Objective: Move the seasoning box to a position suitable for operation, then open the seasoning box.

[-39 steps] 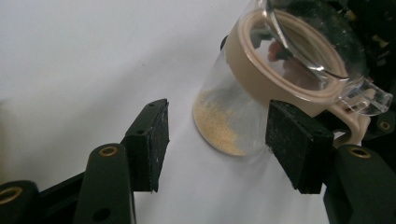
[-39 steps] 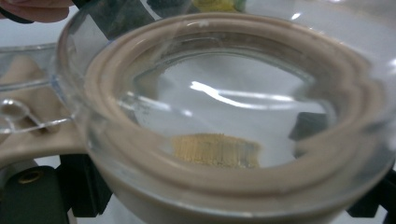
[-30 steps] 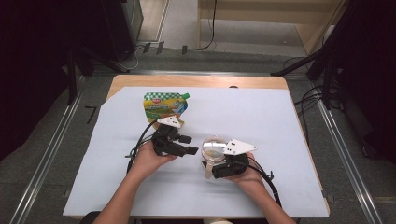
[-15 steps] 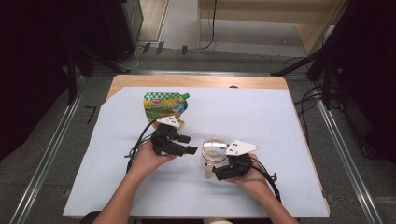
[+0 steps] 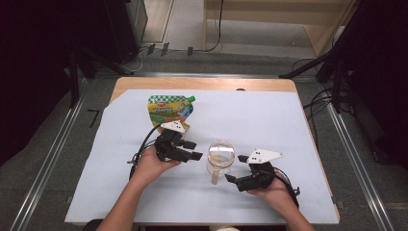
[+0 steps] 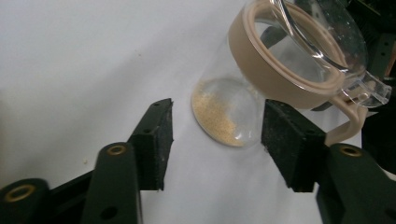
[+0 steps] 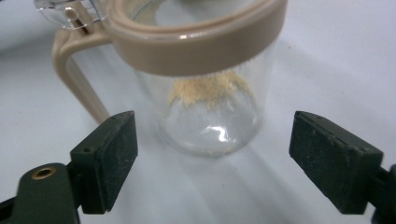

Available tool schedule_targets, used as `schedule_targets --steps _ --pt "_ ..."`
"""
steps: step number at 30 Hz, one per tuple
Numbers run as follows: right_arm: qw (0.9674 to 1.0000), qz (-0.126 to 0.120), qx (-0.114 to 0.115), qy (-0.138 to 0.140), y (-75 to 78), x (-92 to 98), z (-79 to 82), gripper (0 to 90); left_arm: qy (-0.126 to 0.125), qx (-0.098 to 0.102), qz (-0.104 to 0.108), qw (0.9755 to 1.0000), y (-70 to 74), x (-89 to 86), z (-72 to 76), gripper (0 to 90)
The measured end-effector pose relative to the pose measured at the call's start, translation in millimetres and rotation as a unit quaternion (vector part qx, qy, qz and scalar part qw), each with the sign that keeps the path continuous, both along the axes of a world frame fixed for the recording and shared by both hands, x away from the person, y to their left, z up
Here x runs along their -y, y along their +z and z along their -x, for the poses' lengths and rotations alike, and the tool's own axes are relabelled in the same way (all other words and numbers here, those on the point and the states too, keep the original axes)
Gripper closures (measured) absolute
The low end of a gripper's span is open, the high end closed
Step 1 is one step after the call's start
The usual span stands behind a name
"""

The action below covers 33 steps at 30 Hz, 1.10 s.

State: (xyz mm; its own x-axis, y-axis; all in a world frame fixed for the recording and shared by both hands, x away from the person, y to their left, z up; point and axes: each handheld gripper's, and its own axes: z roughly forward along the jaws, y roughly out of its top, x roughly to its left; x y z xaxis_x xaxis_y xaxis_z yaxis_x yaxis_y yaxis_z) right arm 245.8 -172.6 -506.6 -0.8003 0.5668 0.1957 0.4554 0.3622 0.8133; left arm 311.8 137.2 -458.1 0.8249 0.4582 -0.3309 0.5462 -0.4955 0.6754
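Observation:
A clear glass jar (image 5: 220,153) with a beige rim, a beige handle (image 5: 214,177) and a clear lid stands upright mid-table, with a little yellowish powder (image 6: 212,114) in its bottom. My left gripper (image 5: 194,150) lies just left of it, open. Its jaws have just been closing a little, and the jar (image 6: 233,88) stands ahead of the pads, untouched. My right gripper (image 5: 236,168) sits to the jar's lower right, open wide. Its jaws have also just been closing slightly, with the jar (image 7: 210,112) ahead of them and clear of both pads.
A green and yellow spouted pouch (image 5: 169,108) lies flat behind the left gripper. A white sheet (image 5: 269,120) covers the wooden table (image 5: 202,83). Cables trail from both grippers toward the near edge. Dark stands and floor cables surround the table.
The right gripper has drawn back from the jar toward the right, leaving it standing. The left hand has kept its place.

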Motion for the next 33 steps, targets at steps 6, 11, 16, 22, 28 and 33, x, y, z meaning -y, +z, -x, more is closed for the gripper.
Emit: schedule_targets --steps 6,11,16,22,28,33 --pt "0.9997 -0.012 -0.008 -0.02 9.8 14.4 7.9 29.4 -0.01 0.001 -0.008 0.9999 -1.2 1.8 3.4 52.9" --pt "0.9994 -0.023 -0.002 -0.025 18.3 24.3 11.8 44.6 -0.029 0.005 -0.007 0.9995 0.5 4.9 9.6 67.6" --pt "0.9996 -0.016 0.006 -0.024 22.8 23.0 11.3 63.1 -0.06 -0.023 -0.002 0.9979 2.0 9.0 14.2 81.2" --pt "0.9993 -0.024 -0.002 -0.028 27.9 20.7 11.9 85.6 -0.092 -0.006 0.021 0.9955 12.1 10.9 21.6 90.0" --pt "0.9993 -0.03 -0.005 -0.021 30.1 15.6 13.1 90.0 -0.114 -0.003 0.008 0.9935 12.5 21.1 27.7 90.0" --pt "0.9992 -0.034 0.001 -0.019 30.1 9.9 13.6 90.0 -0.124 -0.009 0.001 0.9922 5.2 32.9 27.8 90.0"
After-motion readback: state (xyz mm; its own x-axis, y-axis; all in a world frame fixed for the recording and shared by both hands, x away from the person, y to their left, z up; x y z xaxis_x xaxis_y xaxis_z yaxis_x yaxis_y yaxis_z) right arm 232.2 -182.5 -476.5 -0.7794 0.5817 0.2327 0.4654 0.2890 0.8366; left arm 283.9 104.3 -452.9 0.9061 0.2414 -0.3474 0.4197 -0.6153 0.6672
